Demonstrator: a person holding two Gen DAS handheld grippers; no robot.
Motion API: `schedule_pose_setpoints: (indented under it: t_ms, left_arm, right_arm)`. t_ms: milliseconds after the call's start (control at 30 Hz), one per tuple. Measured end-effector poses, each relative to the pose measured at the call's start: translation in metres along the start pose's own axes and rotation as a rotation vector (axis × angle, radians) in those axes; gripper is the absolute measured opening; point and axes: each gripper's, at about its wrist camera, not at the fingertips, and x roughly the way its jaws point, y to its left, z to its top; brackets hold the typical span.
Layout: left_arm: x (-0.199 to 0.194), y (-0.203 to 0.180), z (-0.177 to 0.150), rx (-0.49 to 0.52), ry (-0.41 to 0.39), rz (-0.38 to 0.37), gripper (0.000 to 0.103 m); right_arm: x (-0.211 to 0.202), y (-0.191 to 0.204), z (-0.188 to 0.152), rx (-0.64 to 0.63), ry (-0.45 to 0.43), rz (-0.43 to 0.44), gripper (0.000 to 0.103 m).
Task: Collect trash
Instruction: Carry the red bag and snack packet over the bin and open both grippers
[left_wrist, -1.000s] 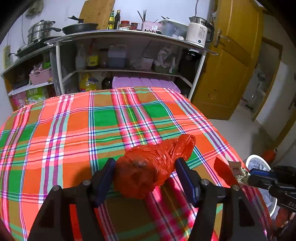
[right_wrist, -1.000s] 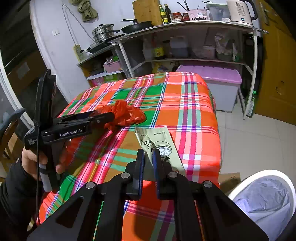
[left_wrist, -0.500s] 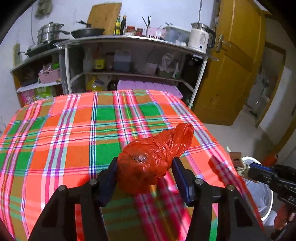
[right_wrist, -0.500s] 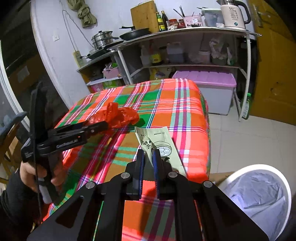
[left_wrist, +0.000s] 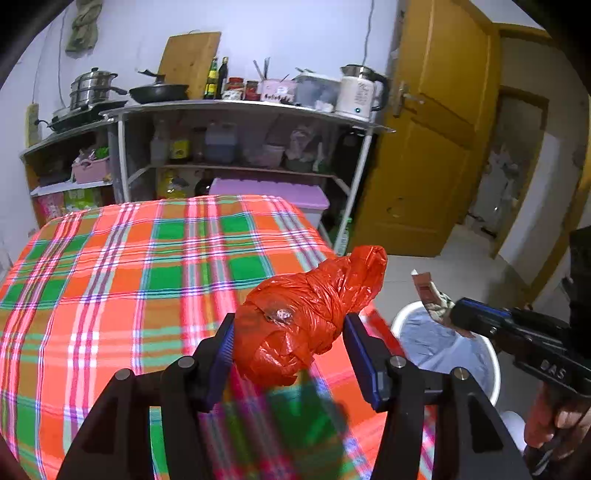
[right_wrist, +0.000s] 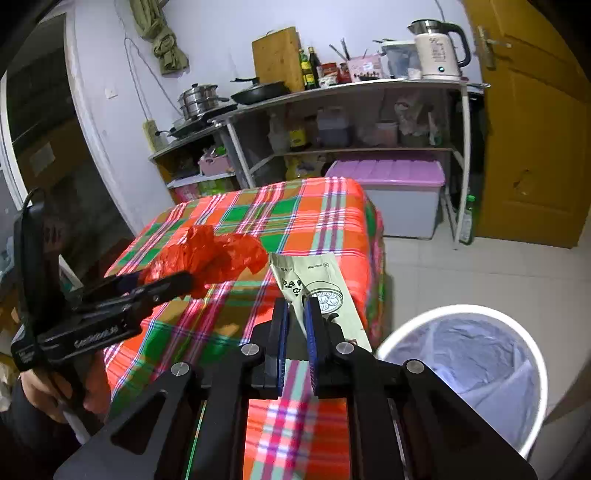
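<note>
My left gripper (left_wrist: 291, 350) is shut on a crumpled red plastic bag (left_wrist: 310, 314) and holds it in the air above the plaid-covered table (left_wrist: 147, 277); the bag also shows in the right wrist view (right_wrist: 207, 258). My right gripper (right_wrist: 295, 332) is shut on a pale green food wrapper (right_wrist: 314, 284), held past the table's right edge. The wrapper also shows in the left wrist view (left_wrist: 432, 295), above the white trash bin (left_wrist: 443, 343). The bin, lined with a grey bag, stands on the floor right of the table (right_wrist: 469, 362).
A metal shelf rack (right_wrist: 351, 122) with pans, bottles and a kettle stands behind the table. A purple-lidded storage box (right_wrist: 391, 184) sits under it. A yellow door (right_wrist: 535, 129) is at the right. Tiled floor lies around the bin.
Both grippers have lifted and moved right toward the bin. The red bag has risen off the tablecloth, and the wrapper has moved from over the table to beside the bin.
</note>
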Motion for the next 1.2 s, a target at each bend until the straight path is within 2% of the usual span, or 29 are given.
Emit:
schedule_pose_setpoints:
  t_ms: [267,500,1200]
  left_arm:
    - [-0.036,-0.038,-0.012,0.015,-0.040,-0.052,0.057]
    - [-0.049,-0.066,-0.018,0.041,-0.053,-0.093,0.057]
    - [-0.018,-0.122,-0.030,0.089,0.003,-0.163,0.057]
  right_arm:
    - [-0.033,-0.010,-0.011,0.014,-0.034,-0.030,0.010]
    - [-0.051,-0.022,-0.020,0.038,-0.049,-0.051,0.010]
    - [-0.085,-0.073,-0.050,0.131,-0.059,-0.143,0.010]
